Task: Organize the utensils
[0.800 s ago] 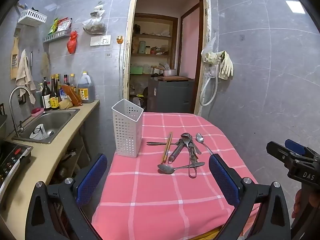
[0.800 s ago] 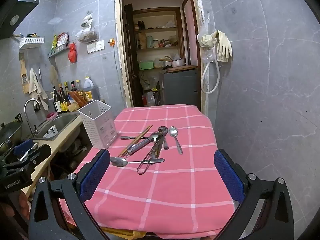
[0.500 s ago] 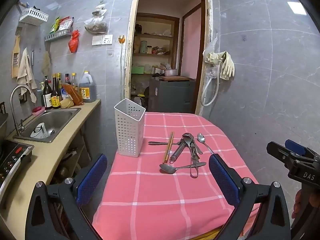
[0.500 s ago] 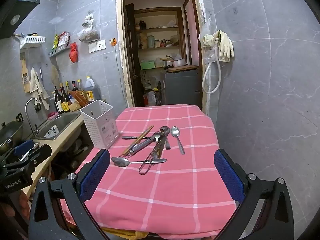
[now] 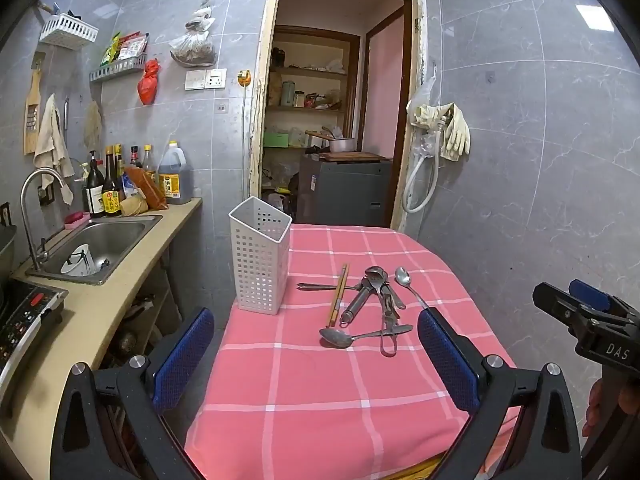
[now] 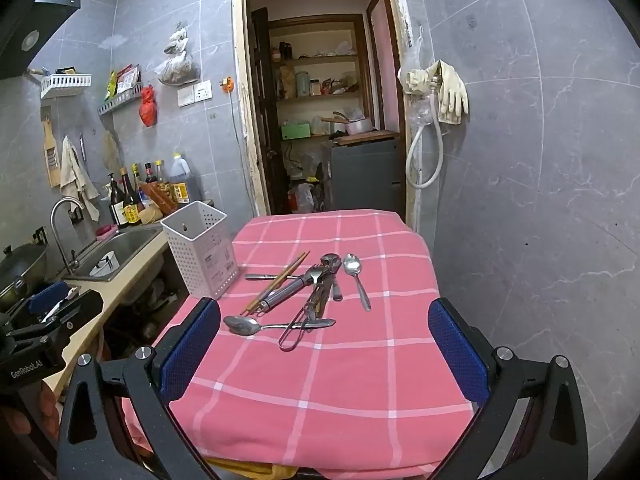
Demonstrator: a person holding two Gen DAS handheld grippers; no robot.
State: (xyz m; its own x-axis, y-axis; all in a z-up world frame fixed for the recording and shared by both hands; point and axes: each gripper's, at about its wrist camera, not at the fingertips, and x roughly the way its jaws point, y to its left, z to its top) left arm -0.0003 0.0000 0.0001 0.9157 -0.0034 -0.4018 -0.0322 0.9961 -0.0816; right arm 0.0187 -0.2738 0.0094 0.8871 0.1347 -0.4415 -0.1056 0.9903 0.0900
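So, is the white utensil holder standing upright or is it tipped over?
Upright. The white utensil holder stands on its base on the pink tablecloth, open top facing up; what I can see inside looks empty.

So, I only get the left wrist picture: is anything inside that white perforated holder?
Observer: The right wrist view looks down into the white utensil holder. The part of its inside that shows holds nothing.
Operator: Is there anything on its side?
Observer: Yes, there is a printed label on the face turned toward the utensils.
Operator: What is high up over the cooking corner?
Observer: A black range hood, in the top left corner above a dark wok.
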